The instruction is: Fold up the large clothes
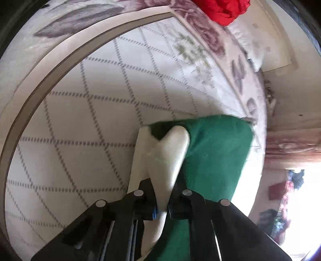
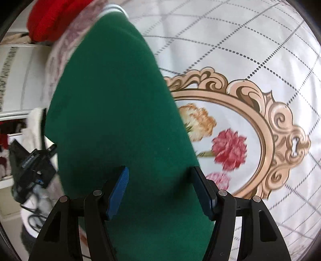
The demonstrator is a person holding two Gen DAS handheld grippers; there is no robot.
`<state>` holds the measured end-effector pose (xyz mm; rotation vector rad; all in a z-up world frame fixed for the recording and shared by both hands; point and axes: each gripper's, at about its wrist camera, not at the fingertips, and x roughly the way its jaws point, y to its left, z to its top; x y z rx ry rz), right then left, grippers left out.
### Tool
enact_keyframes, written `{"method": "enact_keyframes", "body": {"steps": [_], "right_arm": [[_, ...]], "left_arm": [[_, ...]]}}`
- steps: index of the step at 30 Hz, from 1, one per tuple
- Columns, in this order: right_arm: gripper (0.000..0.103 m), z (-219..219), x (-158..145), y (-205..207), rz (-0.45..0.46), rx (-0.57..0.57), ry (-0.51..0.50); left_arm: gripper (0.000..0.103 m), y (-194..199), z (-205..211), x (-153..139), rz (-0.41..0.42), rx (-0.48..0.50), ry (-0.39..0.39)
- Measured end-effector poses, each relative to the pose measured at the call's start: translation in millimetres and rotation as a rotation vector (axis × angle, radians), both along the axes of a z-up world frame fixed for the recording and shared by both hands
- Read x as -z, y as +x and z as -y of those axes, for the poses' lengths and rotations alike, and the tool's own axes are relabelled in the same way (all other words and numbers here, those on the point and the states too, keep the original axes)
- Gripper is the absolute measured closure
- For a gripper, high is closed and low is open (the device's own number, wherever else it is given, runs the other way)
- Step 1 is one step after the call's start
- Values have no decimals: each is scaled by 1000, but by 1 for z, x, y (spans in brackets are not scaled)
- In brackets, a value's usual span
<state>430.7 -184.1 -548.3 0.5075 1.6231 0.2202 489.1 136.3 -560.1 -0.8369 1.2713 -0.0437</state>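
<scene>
A large green garment [image 2: 120, 112] lies on a white quilted bedspread [image 2: 260, 50] printed with an oval flower frame. My right gripper [image 2: 160, 188] hovers over the garment's near end. It is open, and its blue pads [image 2: 120, 186] stand wide apart without pressing on the cloth. In the left wrist view my left gripper [image 1: 160, 202] is shut on a white part of the garment [image 1: 170, 152], which bunches up out of the jaws. The garment's green cloth [image 1: 216, 158] hangs to the right of it over the bedspread [image 1: 80, 120].
A red garment [image 1: 220, 10] [image 2: 52, 18] lies bunched at the far edge of the bed. The bedspread's flowered border [image 1: 200, 34] runs along that edge. Left of the bed are white furniture [image 2: 22, 78] and a black device with cables [image 2: 32, 166].
</scene>
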Motion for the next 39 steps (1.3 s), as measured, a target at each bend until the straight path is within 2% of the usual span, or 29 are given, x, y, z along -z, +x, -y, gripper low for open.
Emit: {"method": "enact_keyframes", "body": {"steps": [2, 6, 8, 10, 11, 12, 13, 14, 16, 17, 18, 19, 20, 21, 22, 23, 24, 25, 27, 28, 30, 31, 32, 34, 36, 37, 39], "right_arm": [[36, 4, 10, 3, -16, -9, -31], [36, 17, 31, 0, -58, 34, 36], [36, 15, 29, 3, -47, 7, 18], [36, 8, 27, 6, -51, -20, -17], [36, -2, 27, 3, -53, -24, -23], [36, -3, 26, 4, -60, -31, -21], [36, -2, 26, 5, -67, -33, -3], [36, -12, 25, -2, -74, -30, 13], [36, -8, 29, -5, -92, -14, 53], [36, -1, 30, -23, -96, -14, 58], [36, 0, 32, -24, -100, -6, 60], [36, 1, 32, -25, -103, 2, 63], [36, 8, 33, -36, -103, 4, 64], [36, 10, 33, -36, -105, 13, 65], [36, 9, 36, -45, -108, 19, 68], [36, 20, 32, -54, -110, 21, 69], [36, 22, 33, -54, -111, 27, 70], [36, 29, 34, -51, -110, 25, 67], [36, 24, 32, -49, -106, 6, 50], [36, 21, 31, -48, -104, -5, 38], [36, 11, 27, -47, -101, -18, 23], [36, 1, 22, -49, -100, -19, 18], [36, -1, 20, -49, -101, -20, 13], [36, 1, 18, -52, -109, -19, 18], [36, 0, 18, -53, -120, -10, 24], [36, -1, 18, -55, -127, -6, 31], [36, -2, 19, -60, -130, -6, 30]], "left_arm": [[98, -2, -15, -1, 16, -3, -37], [98, 9, -36, 23, -16, -34, -86], [98, 9, -53, 44, -24, -84, -196], [96, -3, -62, 46, -7, -124, -310], [93, -8, -61, 43, 11, -124, -356], [85, -13, -59, 39, 31, -120, -397], [72, -19, -54, 37, 43, -113, -437], [70, -24, -48, 37, 48, -102, -469], [71, -31, -35, 37, 79, -101, -518], [72, -33, -32, 37, 94, -123, -557], [72, -33, -33, 37, 126, -160, -622], [83, -35, -36, 36, 167, -193, -699], [89, -35, -40, 35, 214, -222, -782], [92, -35, -45, 33, 247, -248, -801], [92, -35, -52, 32, 251, -266, -766], [92, -35, -59, 33, 212, -263, -671], [93, -34, -66, 31, 163, -241, -503], [95, -34, -71, 28, 156, -231, -415], [92, -35, -75, 22, 123, -179, -344], [92, -35, -74, 16, 98, -150, -284], [91, -38, -72, 2, 103, -113, -249], [90, -40, -66, -8, 70, -78, -205], [87, -43, -60, -12, 58, -58, -207], [49, -49, -47, -15, 37, -4, -211], [50, -58, -31, -4, 23, 55, -184], [56, -62, -23, 3, 9, 67, -164], [79, -67, -15, 5, 44, 51, -143]]}}
